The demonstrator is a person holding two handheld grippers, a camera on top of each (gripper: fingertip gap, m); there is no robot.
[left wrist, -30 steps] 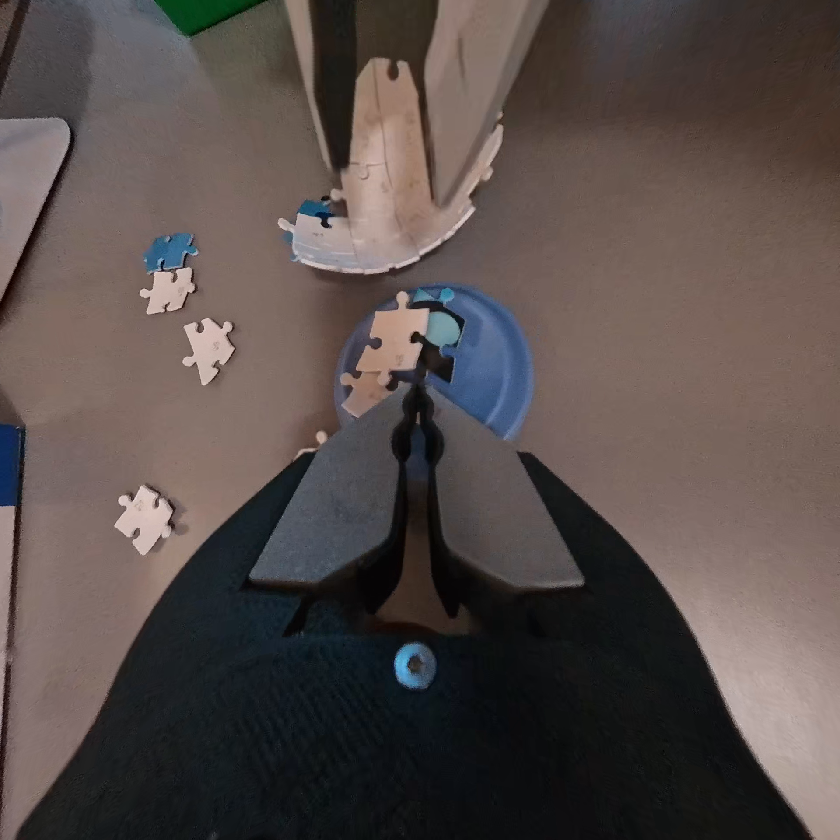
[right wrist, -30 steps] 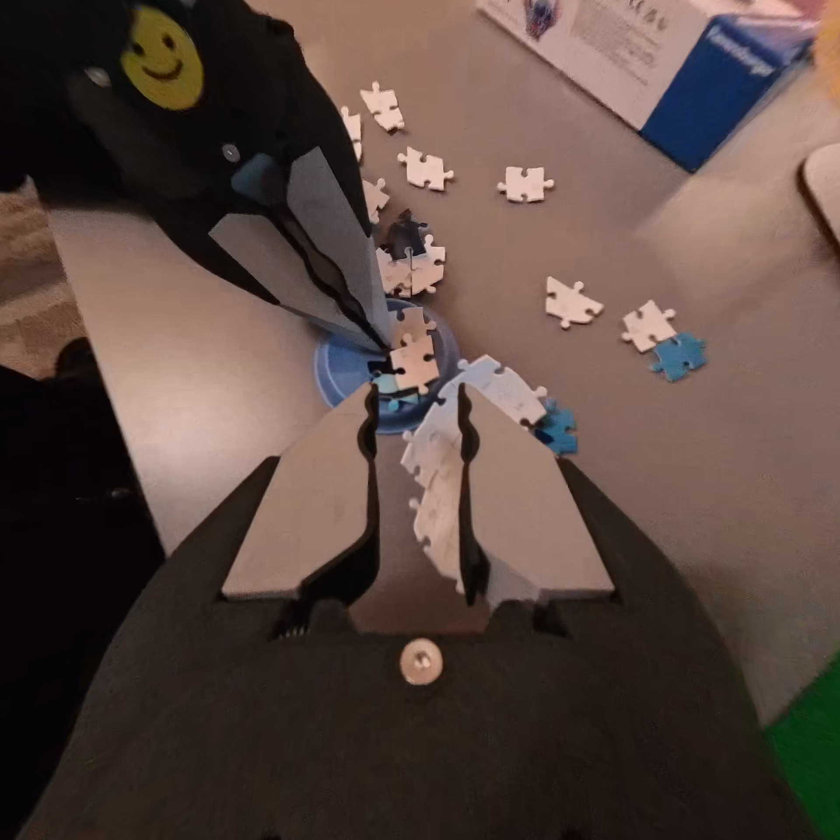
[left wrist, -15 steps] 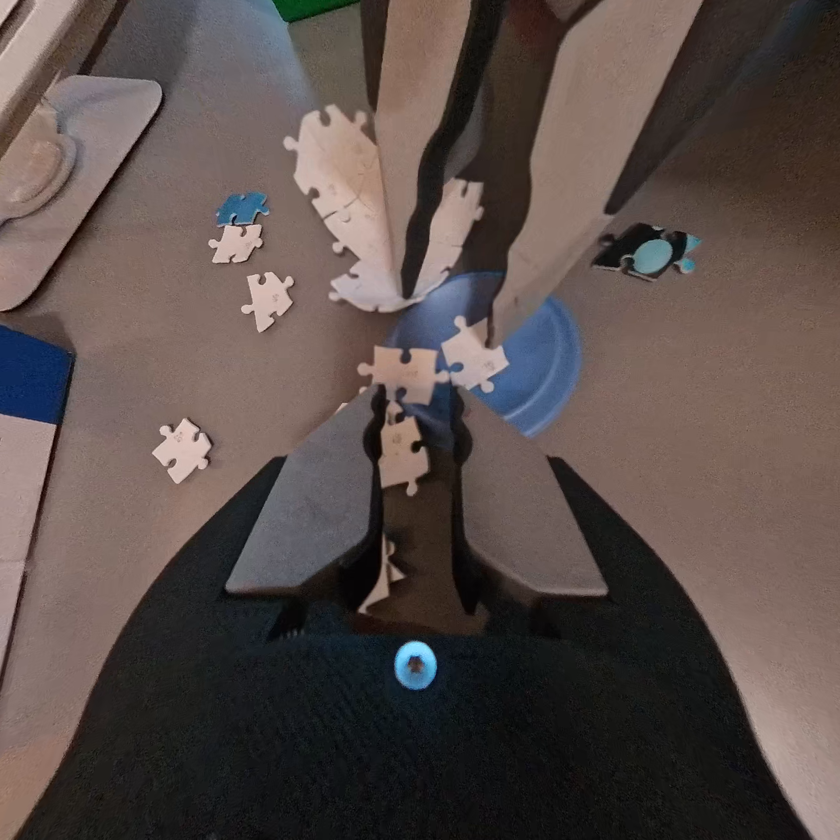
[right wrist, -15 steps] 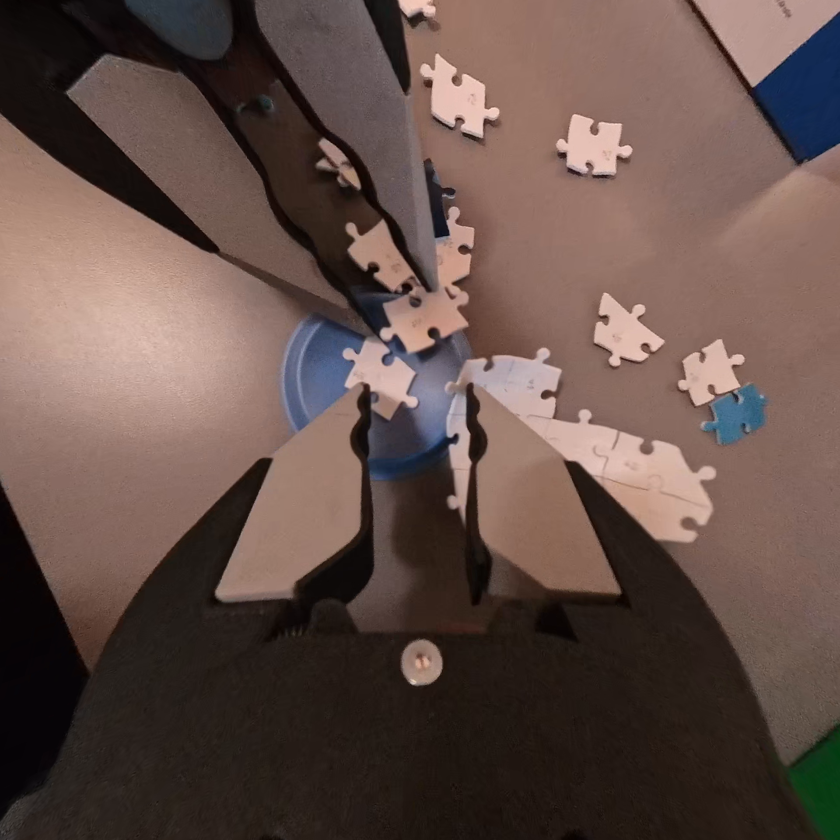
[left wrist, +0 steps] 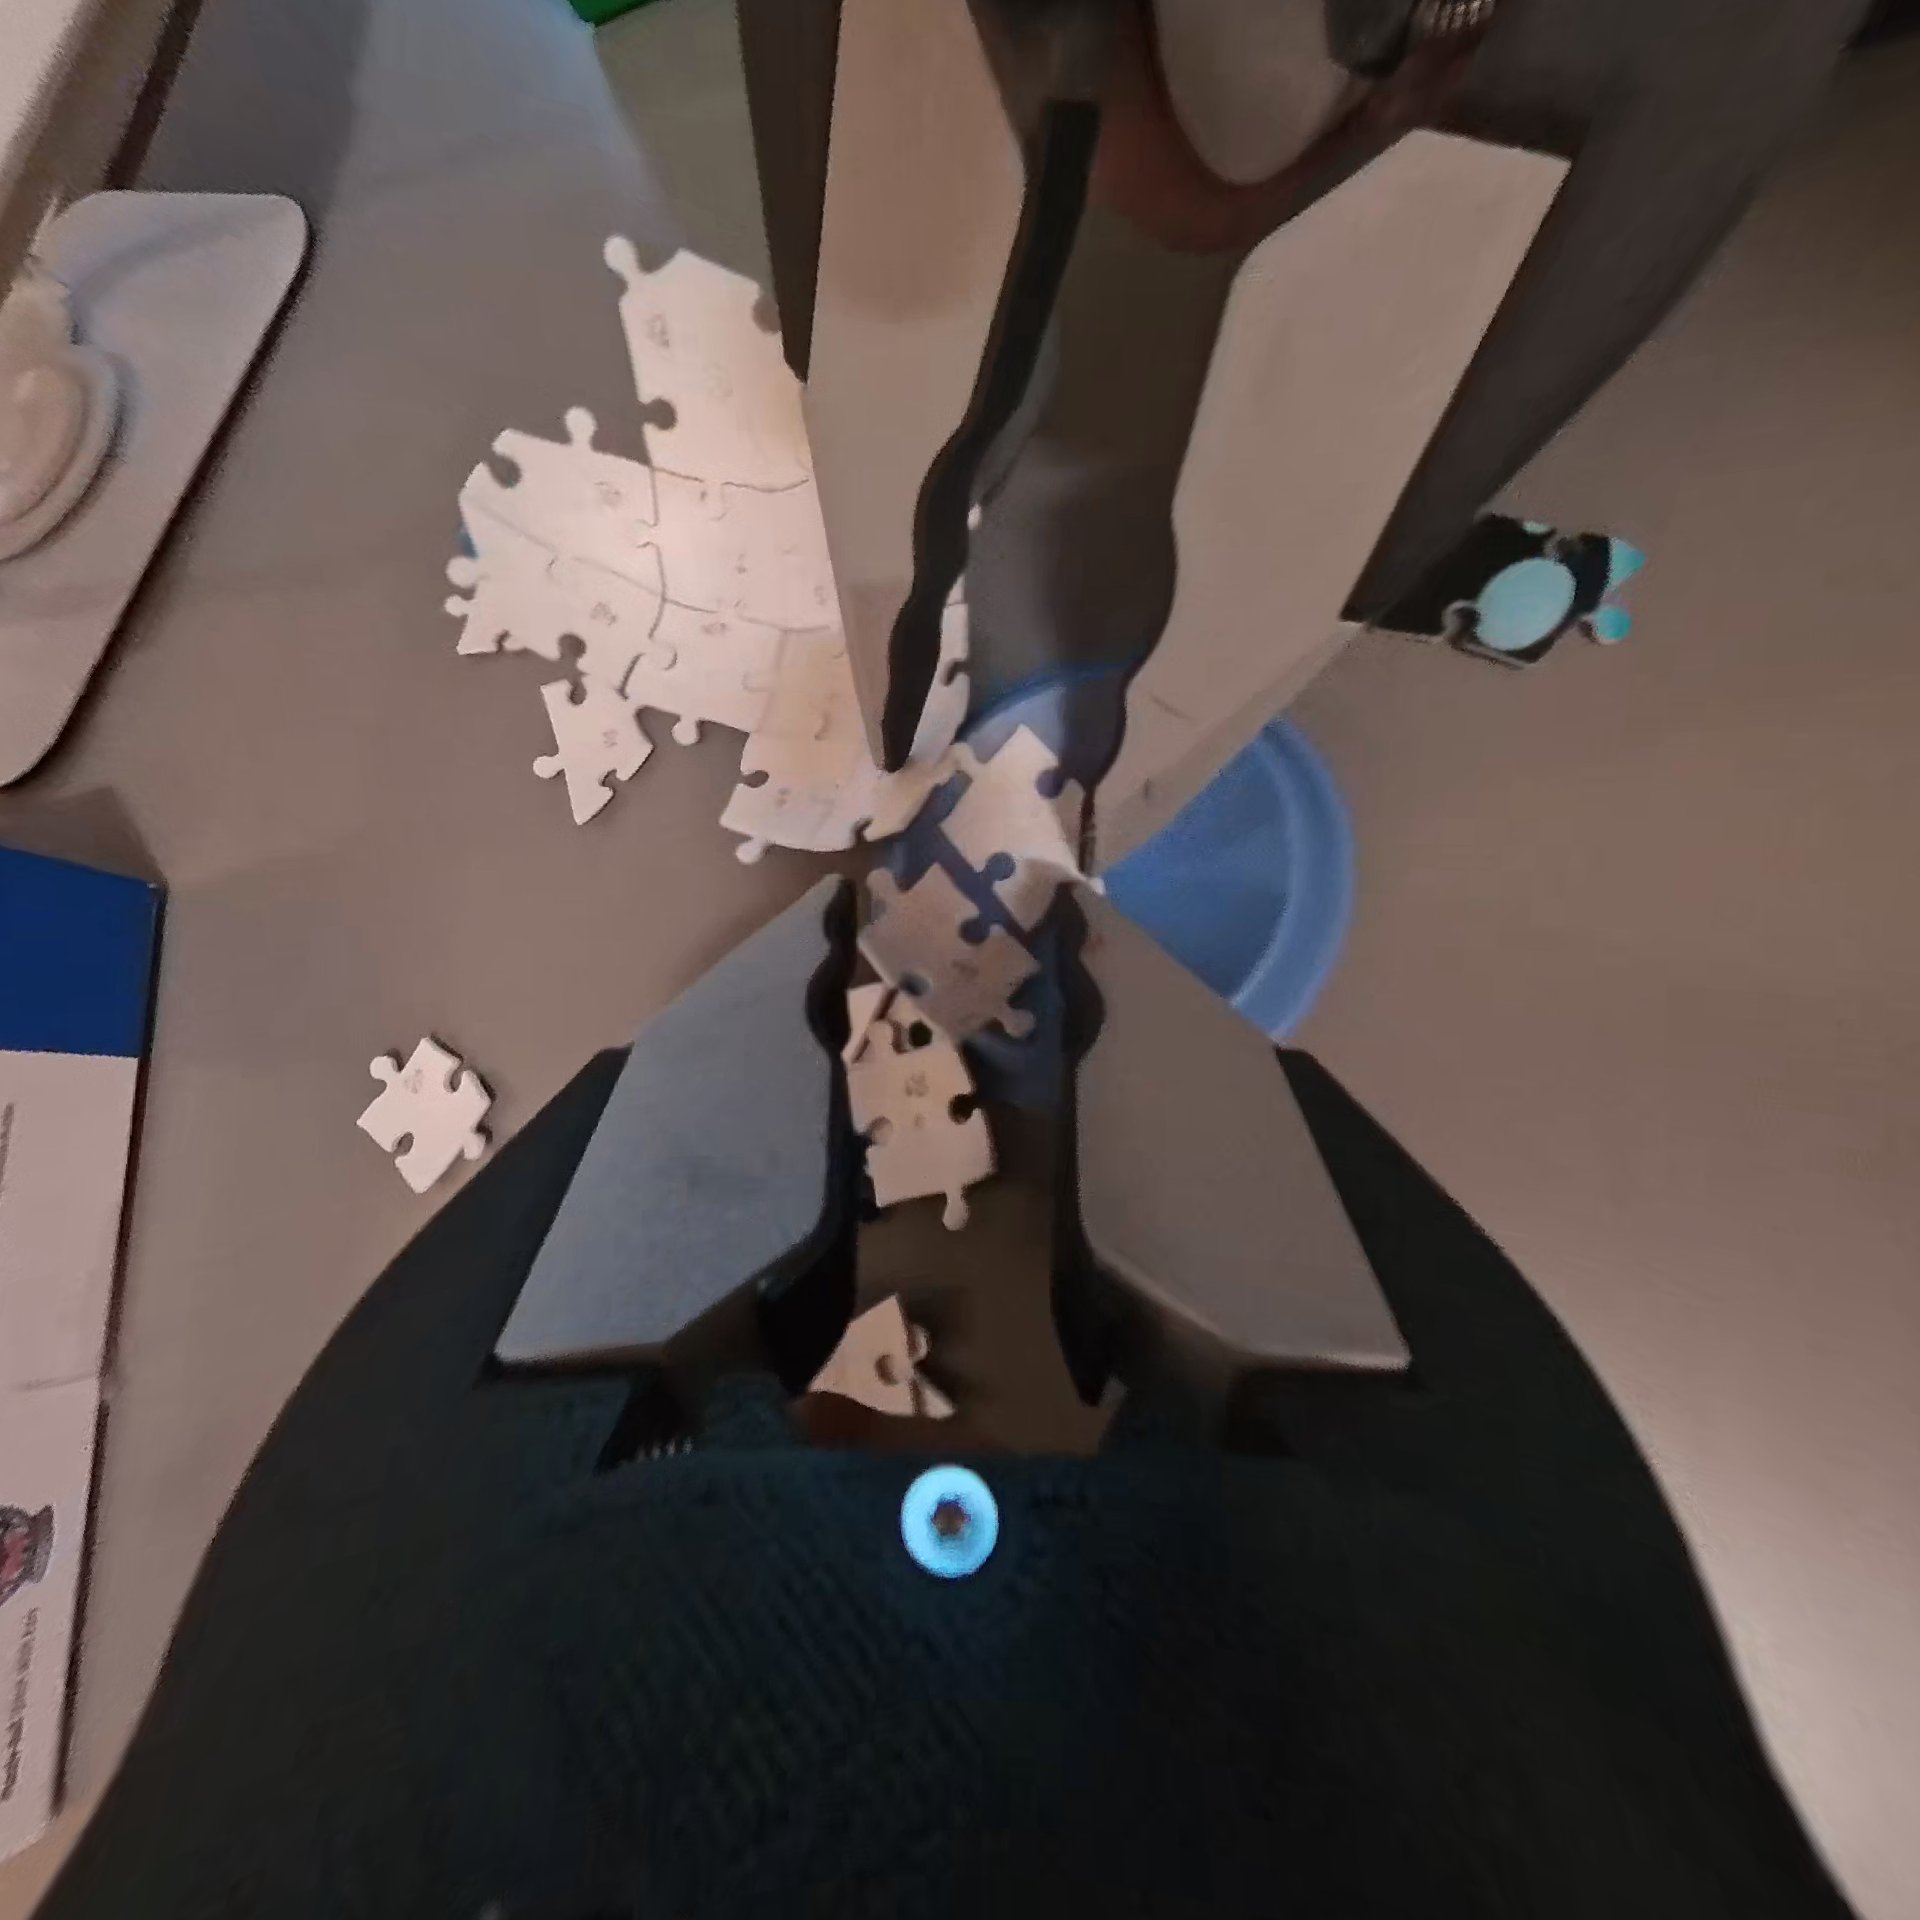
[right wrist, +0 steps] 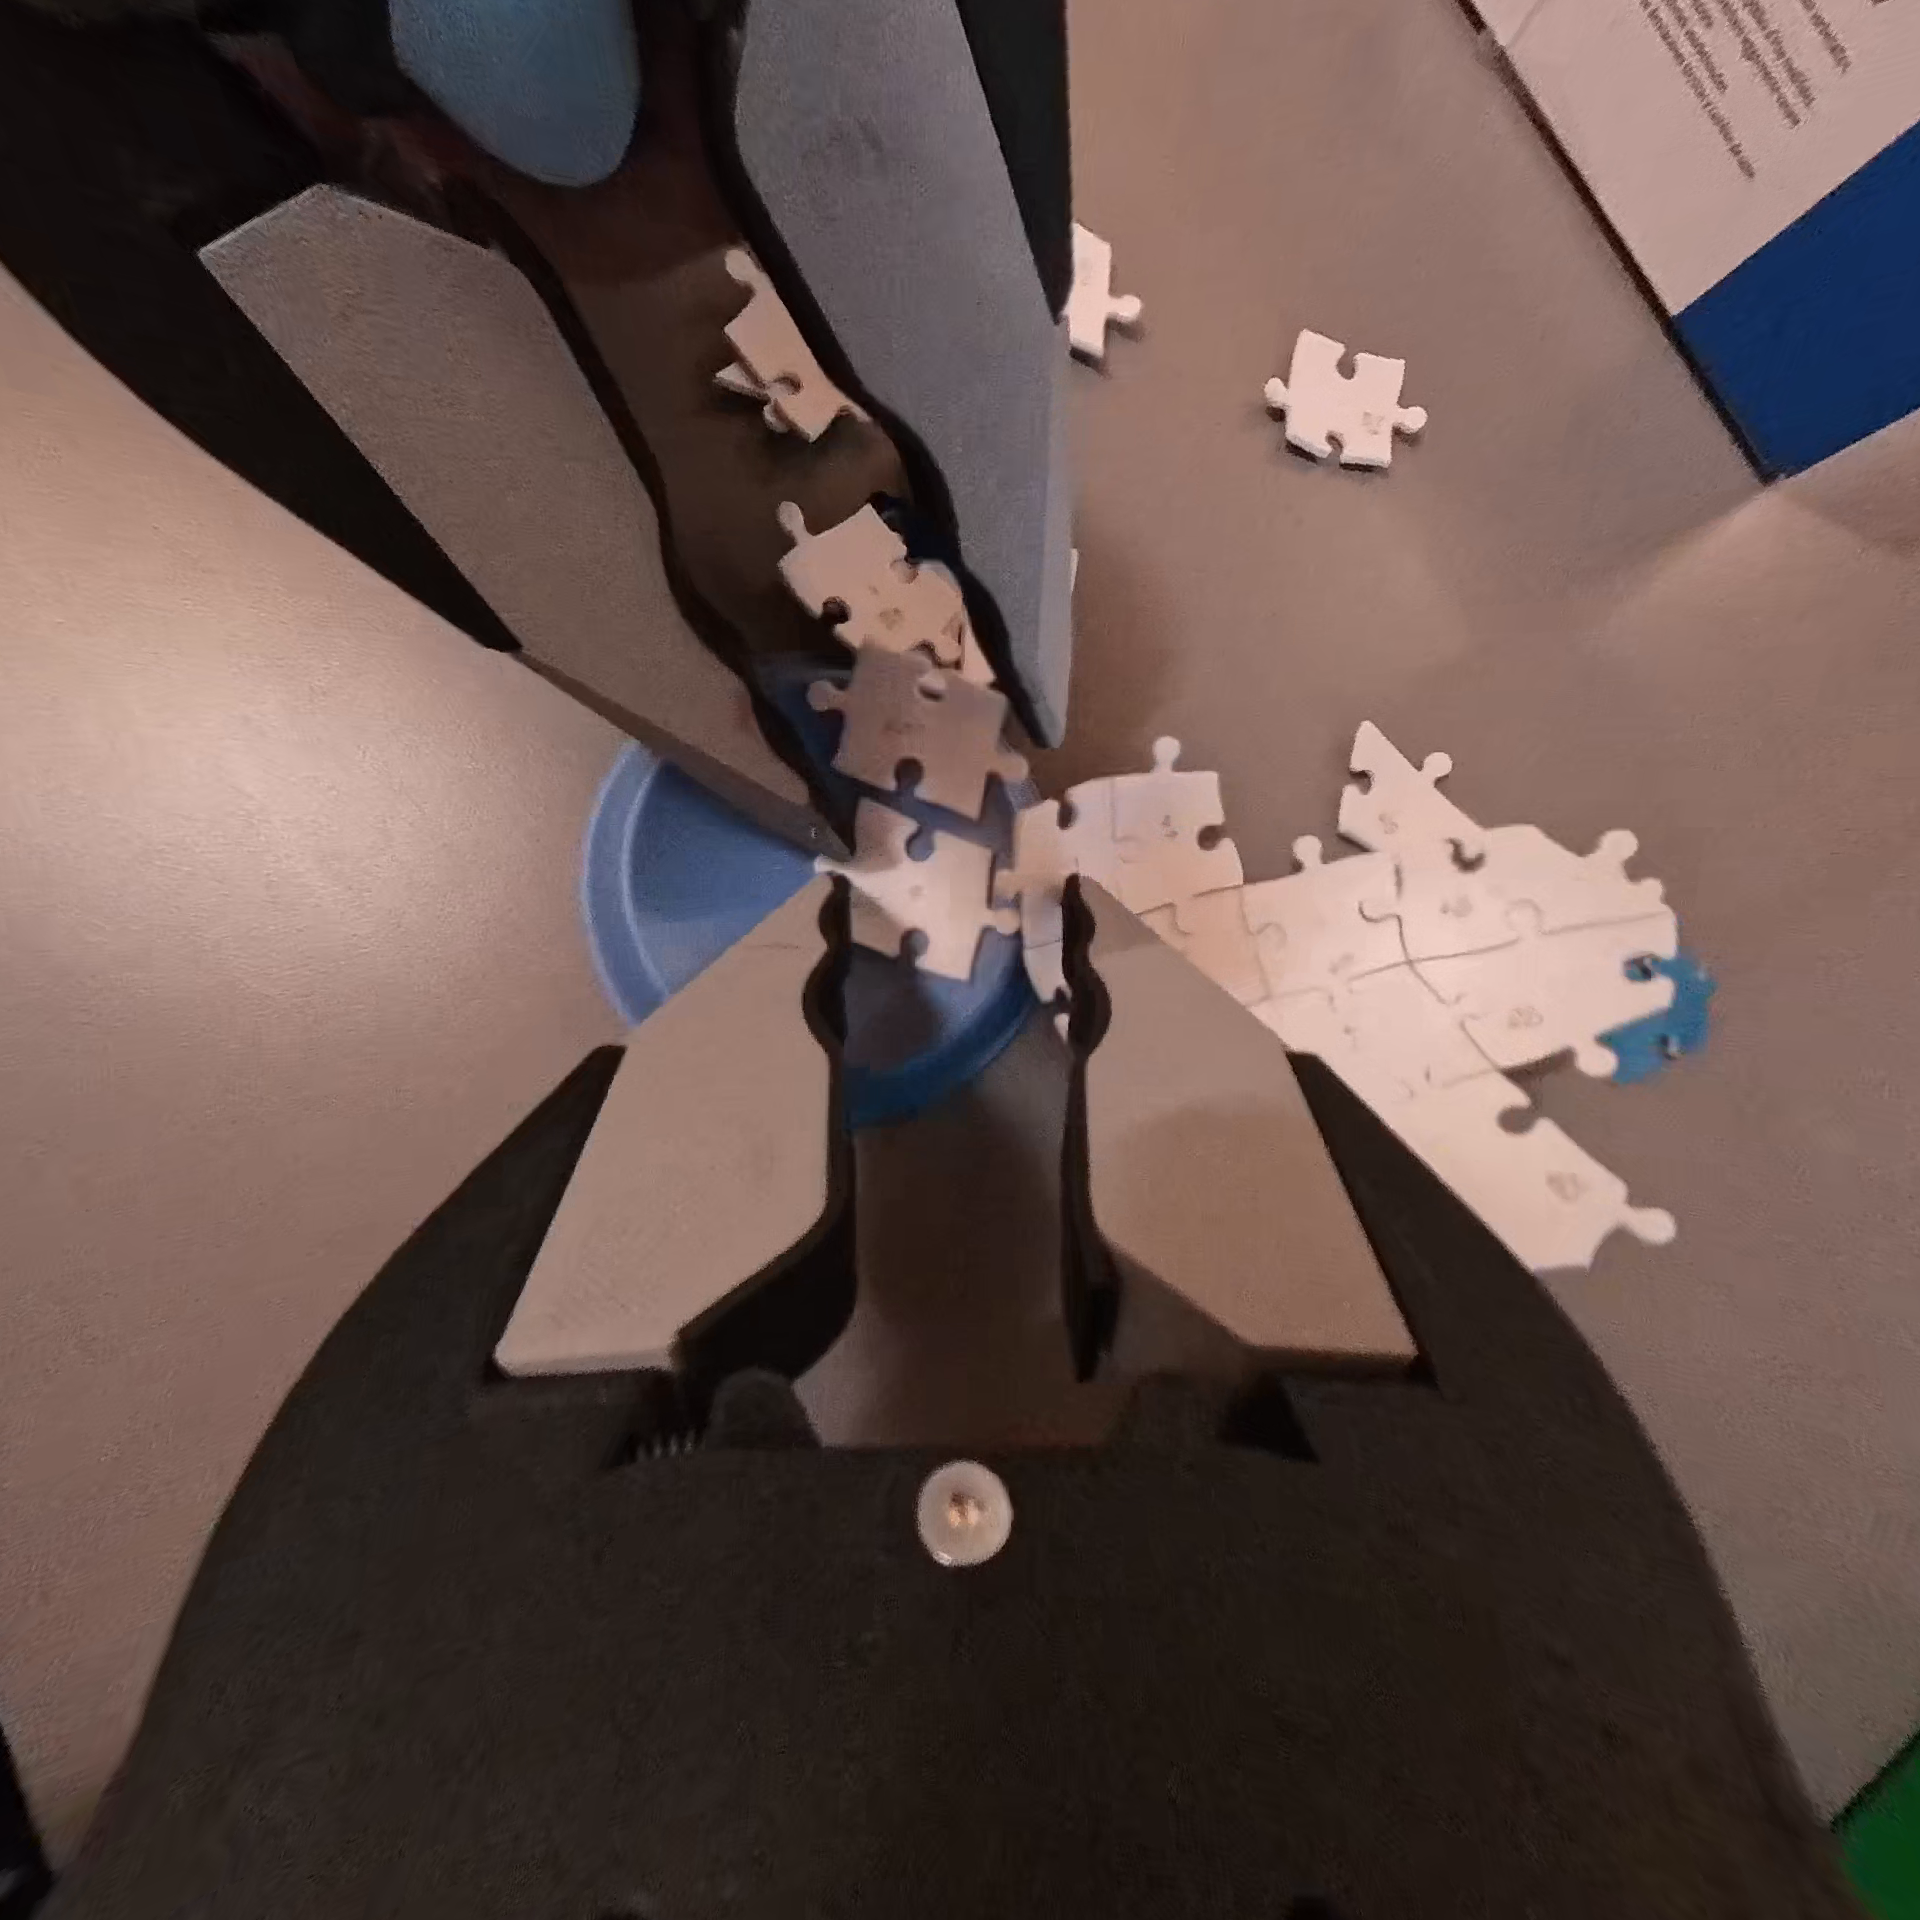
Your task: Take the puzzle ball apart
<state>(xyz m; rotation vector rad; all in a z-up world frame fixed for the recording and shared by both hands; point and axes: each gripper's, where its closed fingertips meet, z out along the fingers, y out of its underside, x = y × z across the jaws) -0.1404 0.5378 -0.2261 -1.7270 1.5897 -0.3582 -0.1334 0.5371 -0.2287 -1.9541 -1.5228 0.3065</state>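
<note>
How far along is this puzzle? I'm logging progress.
Done: a joined white section lies face down on the table. In hand: nothing gripped; left gripper and right gripper both stand open around two separate white pieces on the blue lid. Left: loose pieces lie unjoined, such as a white one near the box.
</note>
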